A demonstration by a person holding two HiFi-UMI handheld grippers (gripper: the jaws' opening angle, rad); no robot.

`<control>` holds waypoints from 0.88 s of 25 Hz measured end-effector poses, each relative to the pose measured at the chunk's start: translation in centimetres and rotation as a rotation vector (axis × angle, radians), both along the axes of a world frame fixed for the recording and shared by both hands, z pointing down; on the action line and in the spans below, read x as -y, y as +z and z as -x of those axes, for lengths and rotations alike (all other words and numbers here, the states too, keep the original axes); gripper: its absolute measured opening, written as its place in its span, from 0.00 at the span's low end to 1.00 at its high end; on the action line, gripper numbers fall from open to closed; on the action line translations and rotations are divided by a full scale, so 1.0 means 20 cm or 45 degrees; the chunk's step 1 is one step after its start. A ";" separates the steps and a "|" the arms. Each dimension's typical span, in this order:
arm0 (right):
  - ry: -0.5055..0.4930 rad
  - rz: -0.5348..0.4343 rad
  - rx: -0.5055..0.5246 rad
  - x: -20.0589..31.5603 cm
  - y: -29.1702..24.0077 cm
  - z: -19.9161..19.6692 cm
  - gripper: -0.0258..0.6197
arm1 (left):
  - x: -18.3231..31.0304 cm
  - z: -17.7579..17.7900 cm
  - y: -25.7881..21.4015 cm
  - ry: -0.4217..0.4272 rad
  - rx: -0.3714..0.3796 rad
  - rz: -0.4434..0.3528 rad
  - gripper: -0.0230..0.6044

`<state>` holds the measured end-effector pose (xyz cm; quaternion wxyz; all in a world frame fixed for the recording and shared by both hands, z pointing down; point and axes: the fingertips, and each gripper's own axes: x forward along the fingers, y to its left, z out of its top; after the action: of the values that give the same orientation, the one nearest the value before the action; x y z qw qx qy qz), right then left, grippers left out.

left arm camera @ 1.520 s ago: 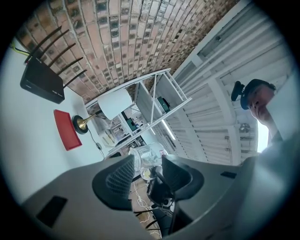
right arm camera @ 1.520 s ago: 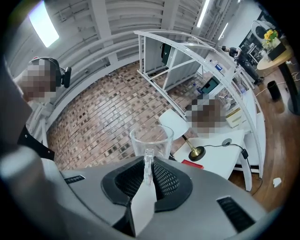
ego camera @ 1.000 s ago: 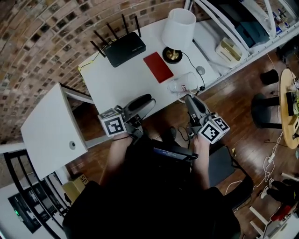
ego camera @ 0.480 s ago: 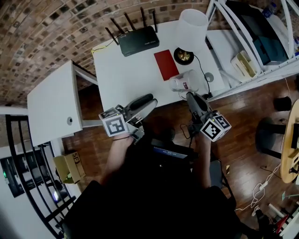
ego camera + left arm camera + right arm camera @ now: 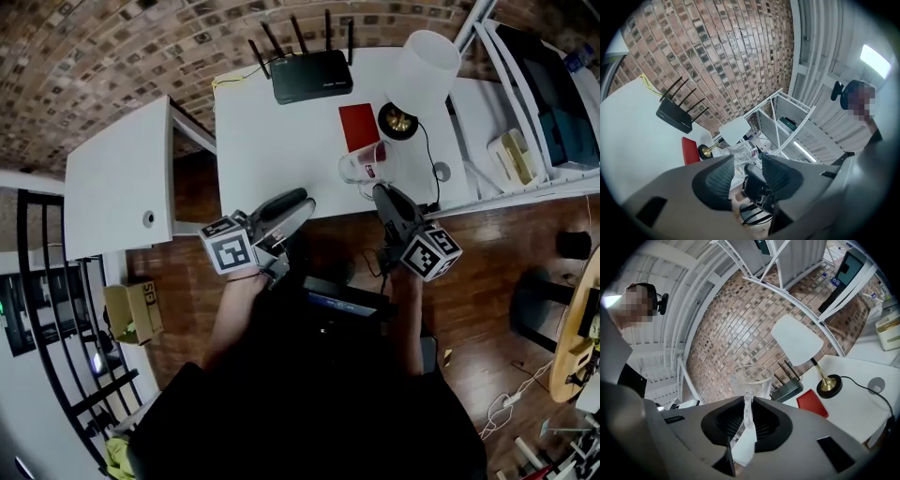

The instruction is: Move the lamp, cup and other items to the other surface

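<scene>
Nearest to the person, the left tongs are released: the two pads stand apart and nothing is between them. They point at the near edge of the big worktop, at its left half. Beside them on the right, the right tongs are clenched on the thin clear handle of the cup. The cup stands upright just beyond these tongs, over the near right part of the big worktop. Whether its bottom touches the surface I cannot tell. Its handle points toward the person, in line with the tongs.

Just behind the cup lies a flat red book, and to the right of that the lamp stands on its brass foot. A router sits at the far edge, in the middle.

The small worktop is at the left, separated from the big one by a dark gap. So, in my judgement, the cup must travel to the left, past the left tongs, and the right hand has the longer way. The left hand is nearer to that surface, but the lamp and the book are nearer to the right hand.
</scene>
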<state>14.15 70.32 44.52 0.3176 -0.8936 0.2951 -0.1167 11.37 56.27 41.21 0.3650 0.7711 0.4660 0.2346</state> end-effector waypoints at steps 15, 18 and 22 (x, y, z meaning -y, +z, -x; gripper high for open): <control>0.008 0.148 0.106 0.48 0.12 -0.48 0.15 | 0.52 -0.54 0.01 -0.024 0.002 0.161 0.32; 0.027 0.168 0.130 0.55 0.16 -0.54 0.15 | 0.61 -0.60 0.04 0.000 0.014 0.178 0.32; 0.040 0.189 0.161 0.65 0.21 -0.57 0.15 | 0.71 -0.65 0.12 0.011 0.058 0.180 0.32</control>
<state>25.63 57.27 48.76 0.2701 -0.9100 0.2511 -0.1894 24.27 42.00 43.52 0.4279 0.7360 0.4763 0.2201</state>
